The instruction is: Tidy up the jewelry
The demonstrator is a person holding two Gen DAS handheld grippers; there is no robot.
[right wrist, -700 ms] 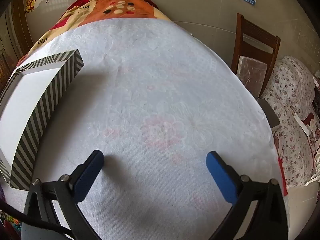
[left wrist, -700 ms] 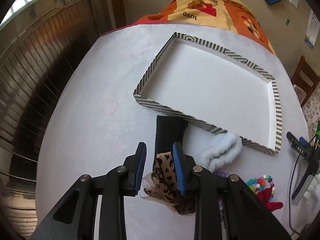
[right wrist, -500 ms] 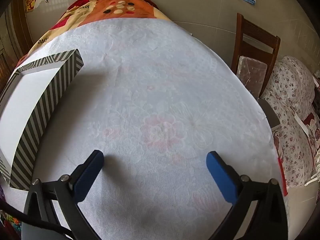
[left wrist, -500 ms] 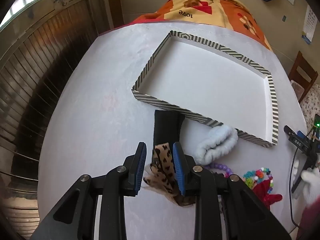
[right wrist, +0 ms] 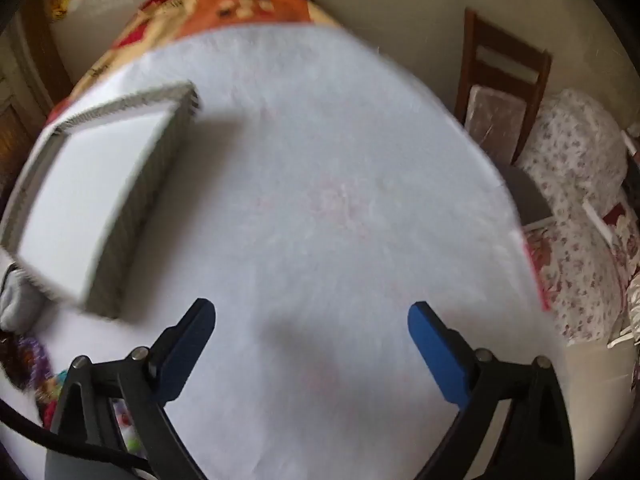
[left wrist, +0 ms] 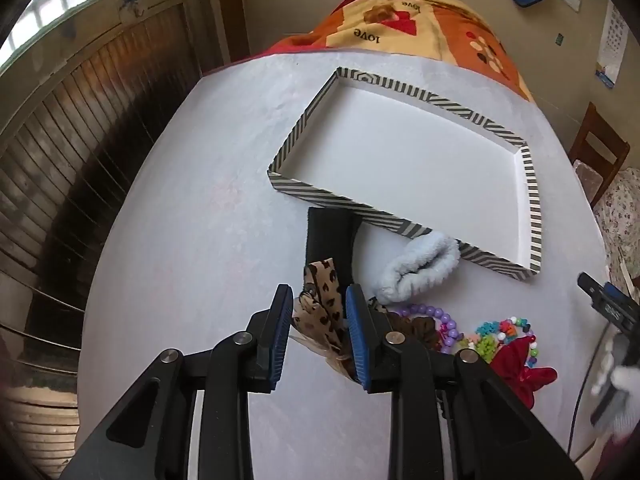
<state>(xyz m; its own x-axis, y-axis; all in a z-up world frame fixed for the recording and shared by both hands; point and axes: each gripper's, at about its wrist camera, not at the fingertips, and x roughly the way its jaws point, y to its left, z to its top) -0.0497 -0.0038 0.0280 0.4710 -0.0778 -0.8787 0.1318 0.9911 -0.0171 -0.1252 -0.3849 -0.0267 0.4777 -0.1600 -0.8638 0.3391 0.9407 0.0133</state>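
Note:
My left gripper (left wrist: 318, 296) is shut on a leopard-print hair bow (left wrist: 322, 308) and holds it above the white tablecloth. Just ahead lie a black band (left wrist: 330, 236) and a pale blue fluffy scrunchie (left wrist: 420, 270). To the right lie purple beads (left wrist: 434, 316), a colourful bead bracelet (left wrist: 504, 332) and a red bow (left wrist: 520, 372). The empty striped tray (left wrist: 532, 200) stands beyond them. My right gripper (right wrist: 312, 320) is open and empty over bare cloth, with the tray (right wrist: 116, 252) at its left; that view is blurred.
A wooden chair (right wrist: 504, 92) and a floral cushion (right wrist: 580, 216) stand past the table's right edge. A wooden slatted wall (left wrist: 60, 152) runs along the left. An orange patterned blanket (left wrist: 408, 20) hangs at the far end.
My left gripper has risen and pulled back with the leopard bow. My right gripper has lifted and swung, so more of the tray and the jewelry pile shows.

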